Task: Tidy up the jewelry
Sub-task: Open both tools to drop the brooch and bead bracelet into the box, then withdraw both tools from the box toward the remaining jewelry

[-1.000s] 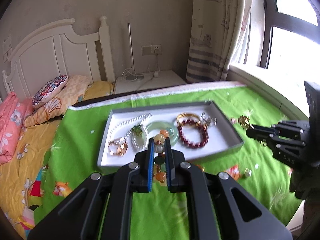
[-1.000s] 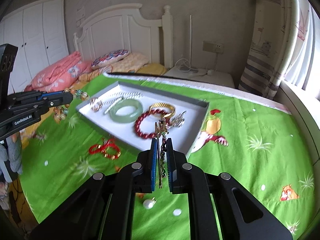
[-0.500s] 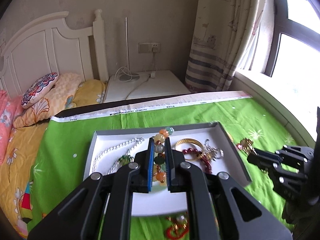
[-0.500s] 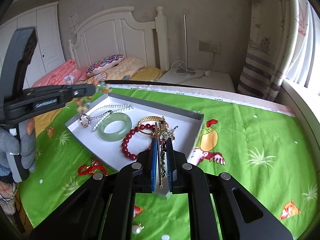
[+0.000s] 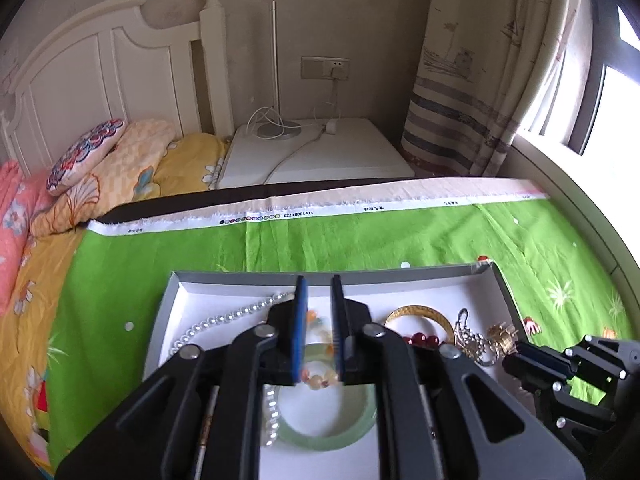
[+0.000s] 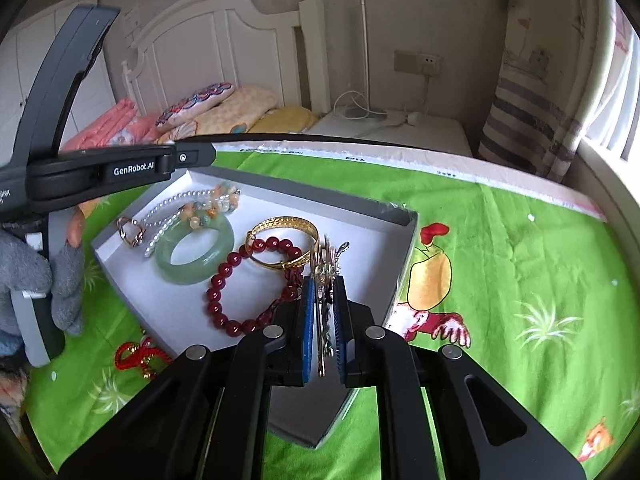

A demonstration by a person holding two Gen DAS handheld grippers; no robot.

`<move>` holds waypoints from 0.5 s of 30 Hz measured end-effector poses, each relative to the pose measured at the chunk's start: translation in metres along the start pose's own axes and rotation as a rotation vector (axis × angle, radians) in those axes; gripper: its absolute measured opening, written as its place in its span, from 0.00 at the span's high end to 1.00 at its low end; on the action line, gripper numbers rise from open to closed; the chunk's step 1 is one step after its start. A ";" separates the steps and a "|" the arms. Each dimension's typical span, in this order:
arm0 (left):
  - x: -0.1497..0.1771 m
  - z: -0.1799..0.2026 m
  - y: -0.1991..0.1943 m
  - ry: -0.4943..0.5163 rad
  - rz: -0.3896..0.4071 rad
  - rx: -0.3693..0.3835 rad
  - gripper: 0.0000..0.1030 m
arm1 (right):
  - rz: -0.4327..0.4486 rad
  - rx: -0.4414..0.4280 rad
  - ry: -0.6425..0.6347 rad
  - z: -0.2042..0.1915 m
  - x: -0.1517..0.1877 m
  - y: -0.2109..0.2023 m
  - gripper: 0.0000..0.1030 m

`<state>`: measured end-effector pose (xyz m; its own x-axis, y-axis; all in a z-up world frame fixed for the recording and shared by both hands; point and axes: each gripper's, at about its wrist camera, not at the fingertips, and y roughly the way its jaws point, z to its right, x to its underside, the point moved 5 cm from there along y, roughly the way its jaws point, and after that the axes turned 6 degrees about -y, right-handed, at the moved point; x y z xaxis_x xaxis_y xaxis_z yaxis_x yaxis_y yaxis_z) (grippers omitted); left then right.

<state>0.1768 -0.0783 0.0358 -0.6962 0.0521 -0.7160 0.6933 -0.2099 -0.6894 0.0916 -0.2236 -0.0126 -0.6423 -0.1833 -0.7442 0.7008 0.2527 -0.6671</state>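
On the green cloth point(image 6: 520, 280) over the bed: grey tray point(image 6: 404, 216) with white floor, holding most of the jewelry.

Tray contents, right wrist view:
- pearl strand point(image 6: 168, 208), far left corner, running toward the near side
- mixed-bead bracelet point(image 6: 212, 204), orange, green and pale beads, lying across the pearl strand and touching the jade bangle's far edge
- gold ring point(image 6: 130, 232), left edge, just beside the pearls
- jade bangle point(image 6: 195, 254), pale green, flat on the floor
- red bead bracelet point(image 6: 248, 280), centre, overlapping the gold bangle
- gold bangle point(image 6: 286, 240), woven, behind the red beads

Off the tray: red cord knot point(image 6: 138, 358) on the cloth, near the tray's left corner.

Left tongs point(image 5: 318, 328): over the tray's far left part, jaws opening; the mixed-bead bracelet shows blurred in the gap between the blue pads, no pad pressing on it. A grey-gloved hand point(image 6: 40, 280) holds this tool.

Right tongs point(image 6: 323, 328): over the tray's near right edge, closed on a gold-and-silver chain piece point(image 6: 326, 268), which stands up out of the pads and hangs down between them.
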 end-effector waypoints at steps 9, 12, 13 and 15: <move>0.037 -0.026 -0.059 -0.044 0.101 -0.051 0.15 | 0.100 -0.060 0.065 0.008 0.007 -0.050 0.53; 0.065 -0.044 -0.089 -0.074 0.119 -0.056 0.09 | 0.103 -0.092 0.043 -0.003 0.025 -0.070 0.53; 0.073 -0.049 -0.096 -0.084 0.118 -0.065 0.08 | 0.097 -0.102 0.038 -0.007 0.032 -0.075 0.53; 0.100 -0.062 -0.111 -0.123 0.102 -0.067 0.06 | 0.086 -0.124 0.041 -0.013 0.047 -0.084 0.53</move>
<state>0.0419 0.0109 0.0337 -0.6366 -0.0869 -0.7663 0.7693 -0.1424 -0.6229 -0.0018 -0.2408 0.0091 -0.5955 -0.1178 -0.7947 0.7115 0.3820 -0.5898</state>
